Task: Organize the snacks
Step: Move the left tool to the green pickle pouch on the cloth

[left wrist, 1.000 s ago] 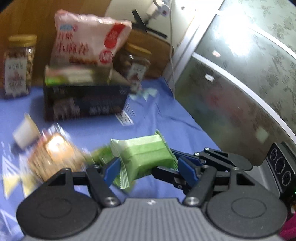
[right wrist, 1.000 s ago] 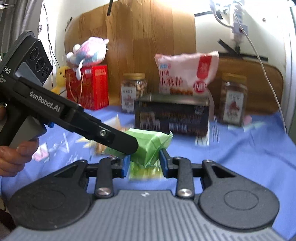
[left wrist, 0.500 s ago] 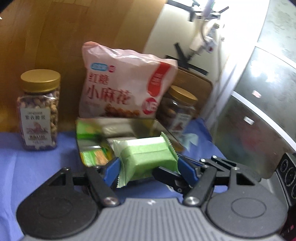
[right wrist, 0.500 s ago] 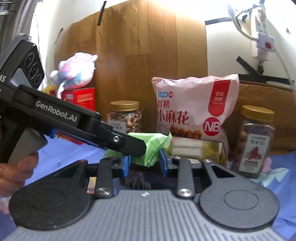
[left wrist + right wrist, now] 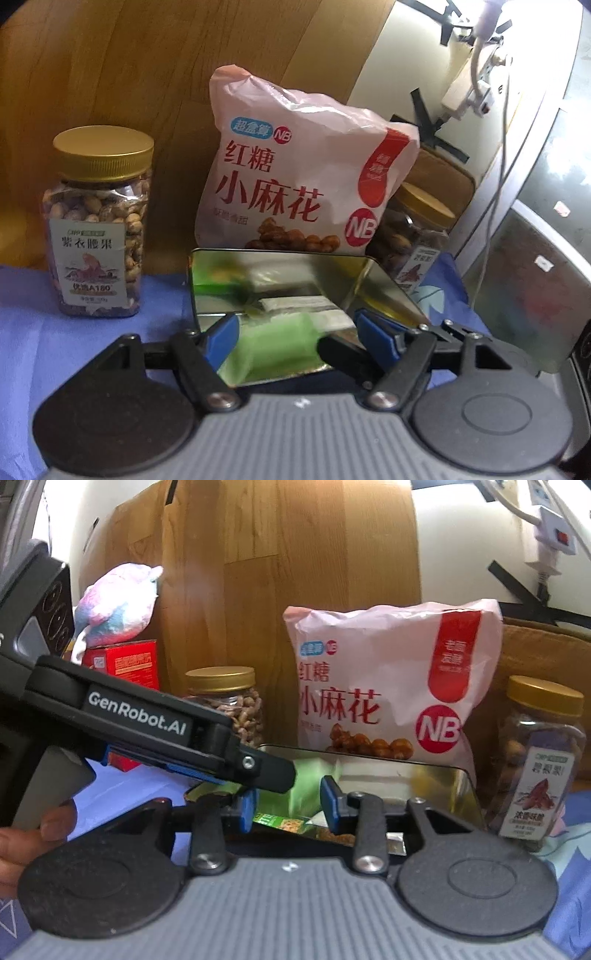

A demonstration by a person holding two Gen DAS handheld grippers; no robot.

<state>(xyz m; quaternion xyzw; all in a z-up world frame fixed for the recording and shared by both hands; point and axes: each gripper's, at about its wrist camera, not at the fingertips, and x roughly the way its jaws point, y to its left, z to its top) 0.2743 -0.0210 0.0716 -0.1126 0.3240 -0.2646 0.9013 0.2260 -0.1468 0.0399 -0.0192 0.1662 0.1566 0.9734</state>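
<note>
The green packet (image 5: 275, 341) sat blurred between the spread blue pads of the left gripper (image 5: 291, 332), over the open metal tin (image 5: 384, 284); whether the pads touched it could not be told, and it looked released or just slipping free into the tin. The right gripper (image 5: 290, 805) hovered over the tin's near edge with its jaws parted and nothing clearly pinched, the green wrapper showing just behind them. The likely trouble was the packet landing askew on the packets already inside, or catching the tin's rim and tipping out onto the blue cloth (image 5: 37, 325); the two grippers also crowded each other and could knock together. The tin was shiny and mirror-like with rounded corners, the packet soft crinkly film, the pink bag (image 5: 303, 188) behind puffy plastic, and the jar (image 5: 98, 229) clear with a gold lid.
</note>
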